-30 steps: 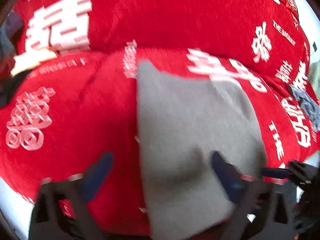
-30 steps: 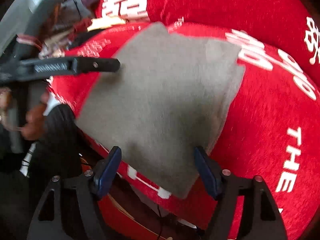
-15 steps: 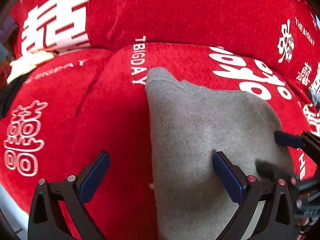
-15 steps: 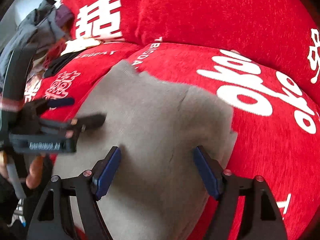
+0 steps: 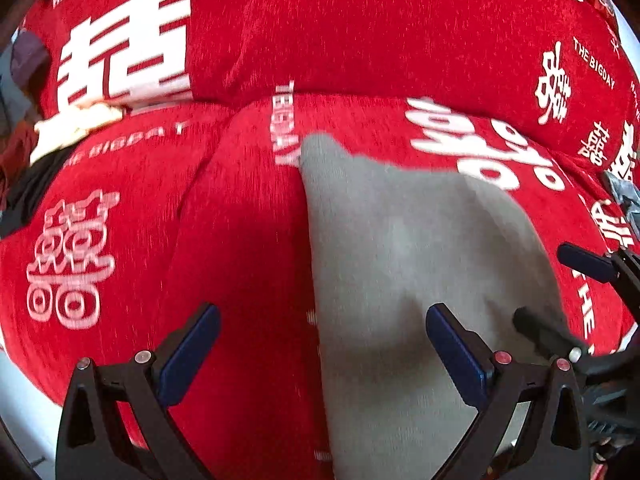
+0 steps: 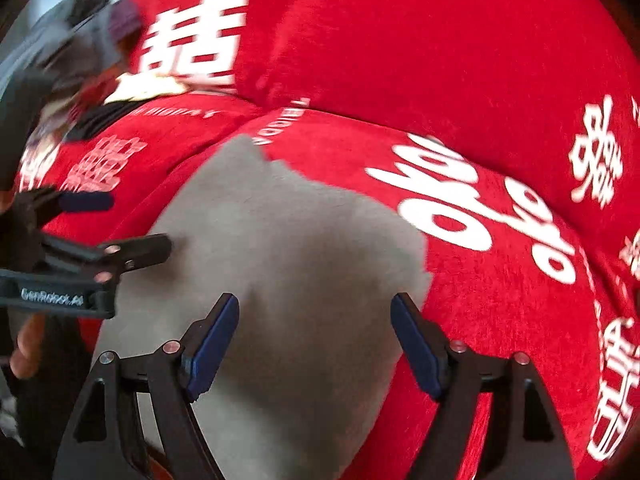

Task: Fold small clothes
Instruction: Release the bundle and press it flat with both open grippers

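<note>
Red plush sofa cushion printed with white characters [image 5: 240, 240] under flat grey knitted garment [image 6: 280, 260], long axis front to back; right gripper [image 6: 314, 340] centred above, left gripper [image 5: 320, 354] astride its left edge, both agape and empty.

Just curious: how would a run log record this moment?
grey garment: flat on red cover | left gripper: open | right gripper: open
</note>
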Available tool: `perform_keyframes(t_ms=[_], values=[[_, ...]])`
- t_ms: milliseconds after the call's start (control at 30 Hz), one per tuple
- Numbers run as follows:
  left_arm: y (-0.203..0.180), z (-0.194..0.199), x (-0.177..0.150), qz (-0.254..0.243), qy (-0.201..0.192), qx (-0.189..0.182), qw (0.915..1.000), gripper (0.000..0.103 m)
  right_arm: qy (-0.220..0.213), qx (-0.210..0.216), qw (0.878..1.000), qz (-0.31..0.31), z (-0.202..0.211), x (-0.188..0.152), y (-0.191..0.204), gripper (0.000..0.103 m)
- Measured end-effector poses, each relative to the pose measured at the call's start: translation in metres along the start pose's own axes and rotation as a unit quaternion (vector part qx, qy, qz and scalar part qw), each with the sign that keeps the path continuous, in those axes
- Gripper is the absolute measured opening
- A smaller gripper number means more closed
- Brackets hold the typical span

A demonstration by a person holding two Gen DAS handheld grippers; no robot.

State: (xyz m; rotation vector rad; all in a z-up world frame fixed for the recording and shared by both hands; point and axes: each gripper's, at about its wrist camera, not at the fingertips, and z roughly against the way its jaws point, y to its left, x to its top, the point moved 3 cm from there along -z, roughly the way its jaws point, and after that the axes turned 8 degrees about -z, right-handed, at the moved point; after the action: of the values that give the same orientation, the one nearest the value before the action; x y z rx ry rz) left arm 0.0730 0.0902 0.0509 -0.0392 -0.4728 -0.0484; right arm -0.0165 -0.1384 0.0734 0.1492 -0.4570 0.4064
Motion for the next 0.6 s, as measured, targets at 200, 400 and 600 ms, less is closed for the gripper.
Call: perform_keyframes(t_ms=[200,400,600], values=[[0.004,0.0,-0.021,0.021,0.007,0.0,0.9998,0.103,0.007,0.004,1.0,0.018,-0.007,-0.027,0.013,0.081],[-0.005,0.016,-0.033,-0.003,0.018,0.027,0.9995,0.103,0.07,-0.047,0.996,0.035,0.003,-0.059,0.007,0.081],[-0.028,0.037,-0.032,-0.009,0.01,0.013,0.9998,0.103,0.052,-0.041,0.998,-0.008,0.043,-0.049,0.003,0.081]])
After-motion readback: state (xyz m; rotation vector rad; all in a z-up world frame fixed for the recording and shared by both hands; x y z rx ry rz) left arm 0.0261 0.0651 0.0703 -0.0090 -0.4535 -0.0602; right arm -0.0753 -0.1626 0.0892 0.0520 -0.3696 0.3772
